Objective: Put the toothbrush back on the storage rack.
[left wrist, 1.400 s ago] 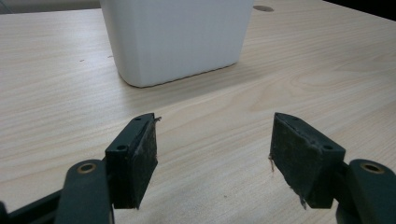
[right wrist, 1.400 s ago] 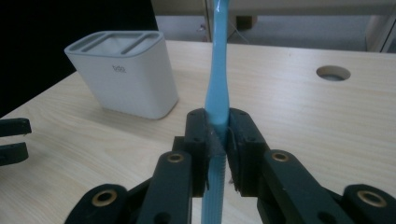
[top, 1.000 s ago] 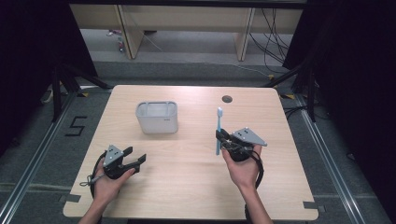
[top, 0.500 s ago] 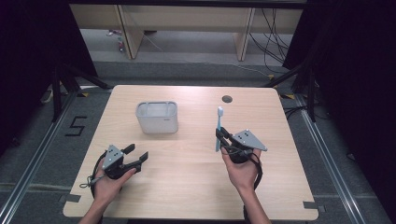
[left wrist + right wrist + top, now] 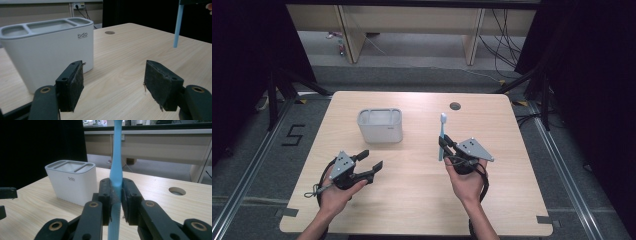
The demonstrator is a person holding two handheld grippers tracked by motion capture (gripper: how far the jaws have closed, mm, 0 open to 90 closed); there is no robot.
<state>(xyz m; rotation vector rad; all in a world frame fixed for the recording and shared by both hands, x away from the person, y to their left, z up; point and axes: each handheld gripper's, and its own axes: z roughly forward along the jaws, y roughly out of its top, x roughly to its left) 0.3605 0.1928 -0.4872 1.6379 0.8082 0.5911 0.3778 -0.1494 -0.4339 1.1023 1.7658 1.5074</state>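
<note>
High view: the right gripper (image 5: 443, 146) clamps a light-blue toothbrush (image 5: 442, 131), long axis upright, white bristle head above the jaws. The left gripper (image 5: 371, 160) stands open, holding nothing.

Left gripper view: the matte white plastic holder (image 5: 50, 50) sits beyond the left jaw; the toothbrush top is cut off.

Right gripper view: the jaws hide the mid-handle; the head is cropped.

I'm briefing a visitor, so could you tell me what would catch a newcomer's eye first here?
Probably the blue toothbrush, held upright in the shut jaws of the right gripper above the table's right half. Next, the white holder with compartments, standing left of it, and the left gripper with jaws open, empty.
</note>
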